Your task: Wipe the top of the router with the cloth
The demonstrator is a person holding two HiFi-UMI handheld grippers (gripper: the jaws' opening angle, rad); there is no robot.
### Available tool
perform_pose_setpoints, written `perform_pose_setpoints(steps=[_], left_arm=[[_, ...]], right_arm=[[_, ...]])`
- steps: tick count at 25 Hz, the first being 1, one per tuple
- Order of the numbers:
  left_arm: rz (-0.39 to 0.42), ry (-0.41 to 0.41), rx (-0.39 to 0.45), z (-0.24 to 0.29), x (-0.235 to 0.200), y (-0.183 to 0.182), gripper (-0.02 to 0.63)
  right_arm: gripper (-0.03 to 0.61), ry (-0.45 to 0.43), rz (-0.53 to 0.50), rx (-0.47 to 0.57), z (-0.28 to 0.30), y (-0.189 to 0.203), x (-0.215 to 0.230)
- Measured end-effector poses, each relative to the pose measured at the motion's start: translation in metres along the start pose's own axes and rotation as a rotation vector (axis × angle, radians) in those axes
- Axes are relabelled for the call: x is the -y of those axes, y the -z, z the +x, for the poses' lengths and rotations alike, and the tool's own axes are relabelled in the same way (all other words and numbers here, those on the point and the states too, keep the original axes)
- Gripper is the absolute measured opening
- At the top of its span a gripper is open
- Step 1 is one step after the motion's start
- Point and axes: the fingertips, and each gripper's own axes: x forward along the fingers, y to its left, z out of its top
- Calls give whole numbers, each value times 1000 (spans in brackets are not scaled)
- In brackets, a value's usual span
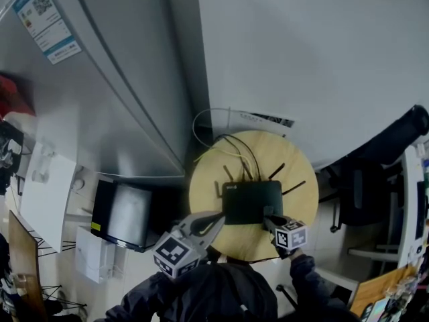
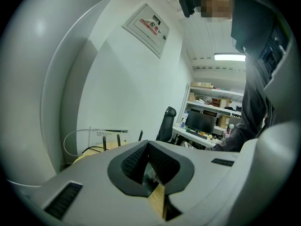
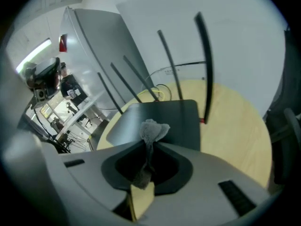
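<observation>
A black router (image 1: pixel 251 202) with several thin antennas lies on a round wooden table (image 1: pixel 295 173). My right gripper (image 1: pixel 269 216) rests at the router's near right corner, shut on a small grey cloth (image 3: pixel 153 129). The cloth's bunched end sticks out past the jaw tips over the router's flat top (image 3: pixel 162 117). My left gripper (image 1: pixel 220 217) hovers by the router's near left edge; in the left gripper view its jaws (image 2: pixel 146 145) meet at the tip with nothing between them. Only the router's antennas (image 2: pixel 118 140) show there.
A tall grey fridge-like cabinet (image 1: pixel 100 79) and a white wall stand behind the table. Yellow and white cables (image 1: pixel 221 139) run off the router's back. A dark box (image 1: pixel 124 215) sits on the floor at left, and a black office chair (image 1: pixel 362 193) at right.
</observation>
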Motion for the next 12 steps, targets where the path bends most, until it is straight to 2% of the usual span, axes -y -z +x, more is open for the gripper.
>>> perform_pose_setpoints(steps=[7,9,12], left_arm=[[9,-18,11,-3,-3,-1,-8],[6,-23,12,-5,-3,-1,-7],[5,-34,8,-9,-3,0,-7]], right_arm=[[71,-219,-167,-77,50,20,-131],[71,-248,-182,-109,64,32,-153],[71,-251,-162,-148,83,46,-162]])
